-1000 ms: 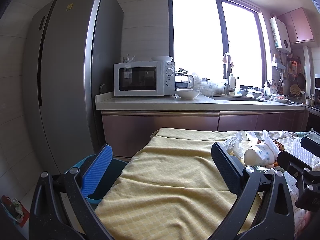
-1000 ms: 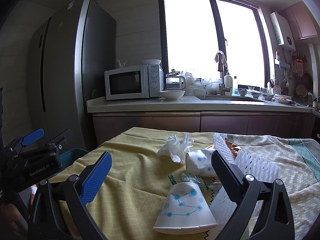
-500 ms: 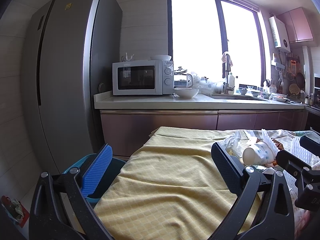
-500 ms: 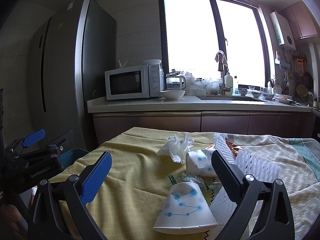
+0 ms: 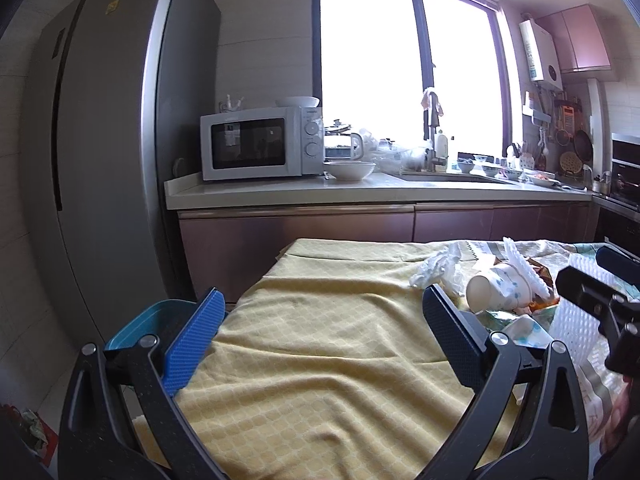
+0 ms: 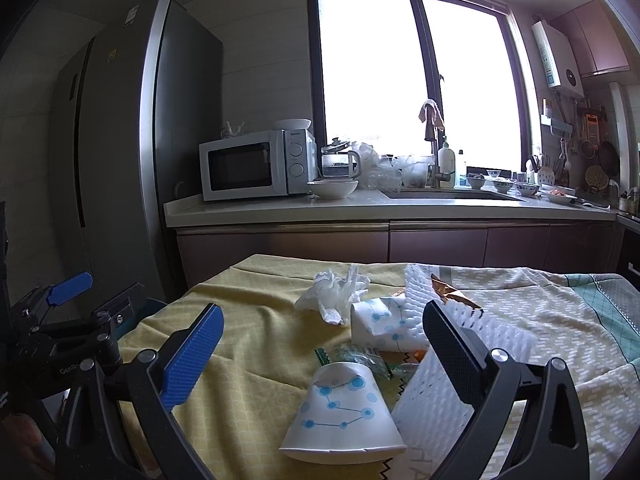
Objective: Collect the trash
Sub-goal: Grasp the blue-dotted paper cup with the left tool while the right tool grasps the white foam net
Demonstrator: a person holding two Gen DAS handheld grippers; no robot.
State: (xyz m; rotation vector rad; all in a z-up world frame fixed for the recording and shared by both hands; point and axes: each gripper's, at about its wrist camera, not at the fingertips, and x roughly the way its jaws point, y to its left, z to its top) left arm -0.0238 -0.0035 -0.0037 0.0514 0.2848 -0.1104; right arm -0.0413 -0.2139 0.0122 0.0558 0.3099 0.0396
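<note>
My left gripper [image 5: 320,312] has its jaws spread wide with nothing between them; it hovers over the bare yellow tablecloth [image 5: 320,360] in the lower centre of the left wrist view. A blue bin [image 5: 156,320] shows at the lower left of that view, beside the table edge and partly behind my left blue finger pad [image 5: 196,340]. My right gripper [image 6: 320,332] also has its jaws spread and grips nothing. In the right wrist view the trash lies in the lower centre to lower right: a crushed paper cup [image 6: 344,412] with blue dots sits mouth-down nearest the camera, between my two fingers; a second paper cup [image 6: 380,324] lies on its side behind it; a crumpled white tissue [image 6: 336,292] lies just beyond that cup; white foam netting [image 6: 436,412] touches the near cup on its right; a green wrapper [image 6: 352,356] lies between the two cups. A microwave [image 6: 256,164] stands on the counter in the centre background.
</note>
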